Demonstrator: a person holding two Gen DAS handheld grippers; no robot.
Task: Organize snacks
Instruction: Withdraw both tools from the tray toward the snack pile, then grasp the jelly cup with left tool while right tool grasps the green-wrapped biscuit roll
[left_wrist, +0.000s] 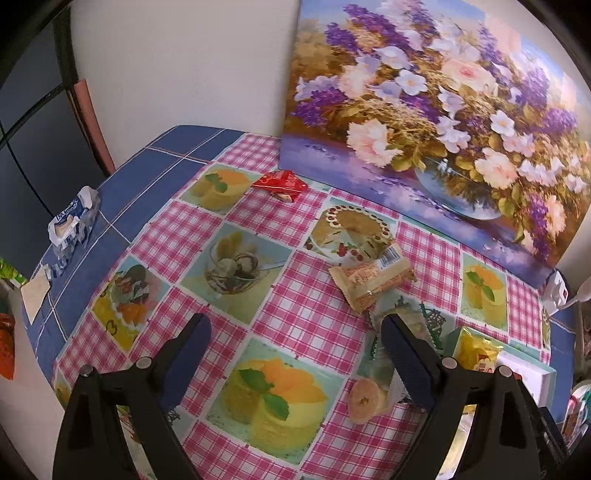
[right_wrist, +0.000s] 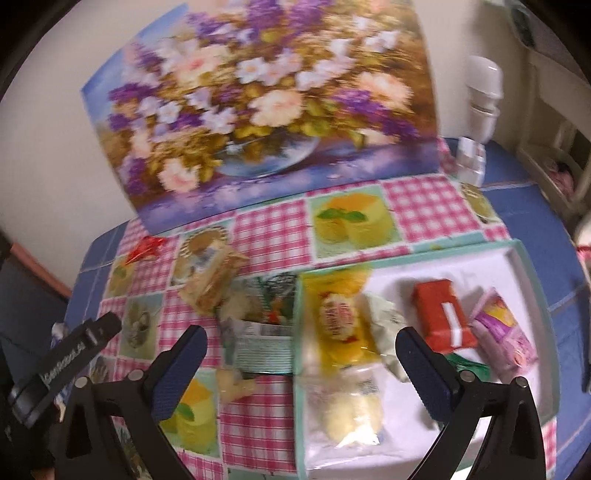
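Checked tablecloth (left_wrist: 236, 221) scattered with snacks, white tray (right_wrist: 517, 266) part-filled.
Both grippers, left gripper (left_wrist: 295, 332) and right gripper (right_wrist: 301, 343), gape empty; the beige wafer pack (left_wrist: 371, 282) overlaps a clear packet (left_wrist: 373, 373), seemingly, so grabbing one may drag both.

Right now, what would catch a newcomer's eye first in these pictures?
The large flower painting propped against the wall at the table's far edge dominates both views. Below it spreads the pink checked tablecloth printed with desserts, with loose snack packets on it. In the right wrist view, a white tray already holds several wrapped snacks, including a red packet.
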